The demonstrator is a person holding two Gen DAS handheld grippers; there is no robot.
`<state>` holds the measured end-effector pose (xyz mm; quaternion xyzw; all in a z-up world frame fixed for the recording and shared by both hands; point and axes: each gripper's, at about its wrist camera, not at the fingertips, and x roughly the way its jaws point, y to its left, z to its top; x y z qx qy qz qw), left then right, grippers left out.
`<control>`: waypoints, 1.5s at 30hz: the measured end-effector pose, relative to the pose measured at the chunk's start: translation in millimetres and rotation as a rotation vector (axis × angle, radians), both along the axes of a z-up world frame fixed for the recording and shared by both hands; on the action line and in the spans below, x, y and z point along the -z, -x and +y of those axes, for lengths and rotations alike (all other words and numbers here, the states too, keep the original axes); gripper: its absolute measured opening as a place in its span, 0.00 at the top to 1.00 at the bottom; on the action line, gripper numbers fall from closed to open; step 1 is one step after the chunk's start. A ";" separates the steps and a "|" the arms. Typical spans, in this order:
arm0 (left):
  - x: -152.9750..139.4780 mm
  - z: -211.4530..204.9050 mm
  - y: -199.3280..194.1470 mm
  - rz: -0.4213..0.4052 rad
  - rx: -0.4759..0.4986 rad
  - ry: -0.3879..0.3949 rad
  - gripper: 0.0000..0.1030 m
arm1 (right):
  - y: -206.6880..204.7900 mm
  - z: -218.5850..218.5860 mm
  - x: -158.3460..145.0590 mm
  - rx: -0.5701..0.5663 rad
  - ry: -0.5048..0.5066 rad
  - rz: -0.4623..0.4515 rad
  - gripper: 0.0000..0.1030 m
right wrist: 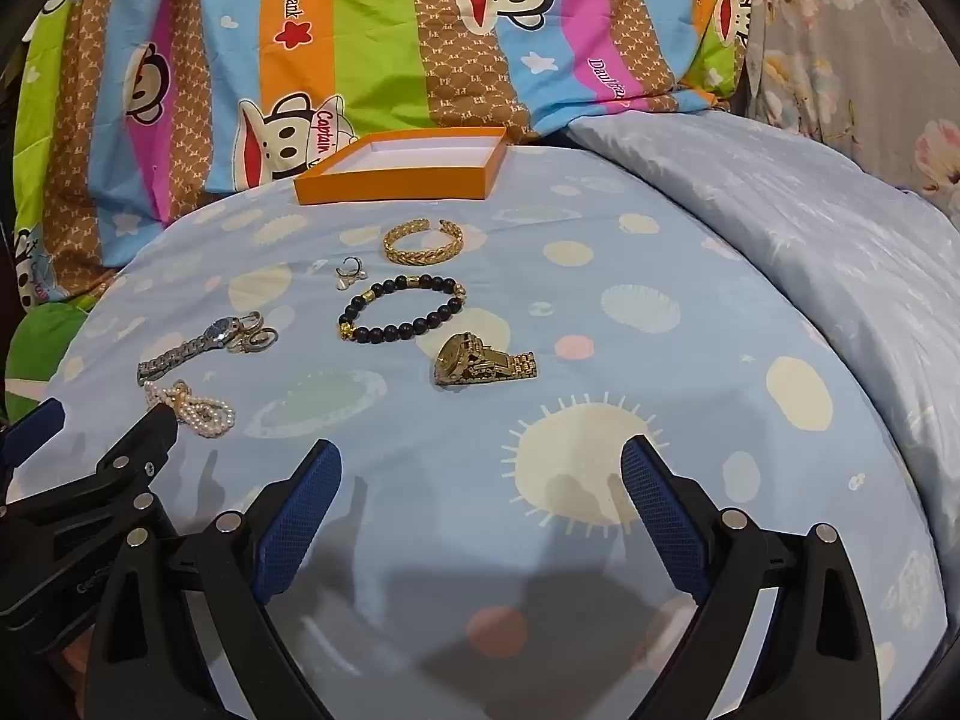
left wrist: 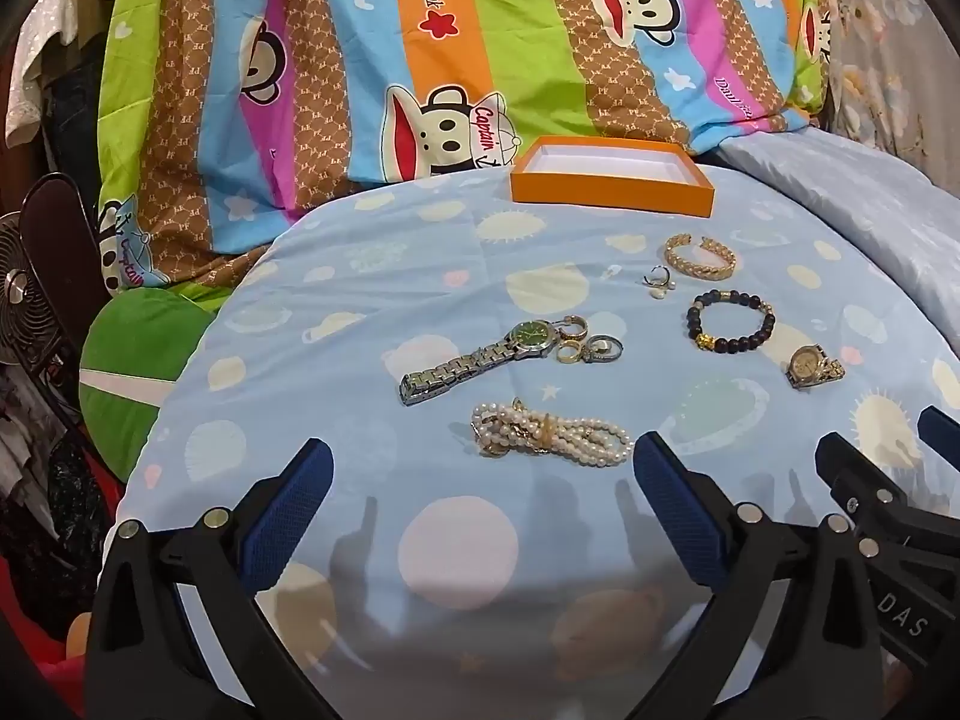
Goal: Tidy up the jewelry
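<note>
Orange cardboard tray with a white inside (left wrist: 612,195) sits empty at the far edge of the pale blue printed bedsheet (left wrist: 336,312), and every piece of jewelry still lies loose on the sheet between it and the 2 grippers. Left gripper (left wrist: 480,480) has its blue-padded jaws spread wide with nothing between them; straight ahead of its gap, and nearest, is the bundled white pearl strand with gold clasps (left wrist: 552,433), whose long axis runs across the jaws, so it looks like the likely first pick for this hand. Just beyond lie the silver steel-band watch with a green dial (left wrist: 474,363), angled from near-left to far-right, and 3 small rings (left wrist: 585,345) touching its case. Right gripper (right wrist: 480,480) is equally wide open and empty; the gold watch (right wrist: 480,360) lies ahead of it, slightly left of centre, then the dark beaded bracelet with gold charms (right wrist: 402,315) and the open gold braided cuff (right wrist: 423,242). Only the right view shows the gold watch's folded band clearly; only the left view separates the rings.
</note>
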<state>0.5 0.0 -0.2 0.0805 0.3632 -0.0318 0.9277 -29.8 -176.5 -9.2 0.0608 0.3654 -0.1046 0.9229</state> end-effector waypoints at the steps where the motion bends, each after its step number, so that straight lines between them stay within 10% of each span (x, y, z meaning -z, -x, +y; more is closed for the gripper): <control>1: -0.7 0.0 1.6 -0.025 -0.001 0.000 0.05 | 0.0 0.0 0.0 0.001 0.000 0.001 0.10; 45: -0.4 1.3 3.9 -0.022 0.017 0.048 0.05 | -1.6 -1.3 0.3 0.002 -0.010 0.009 0.10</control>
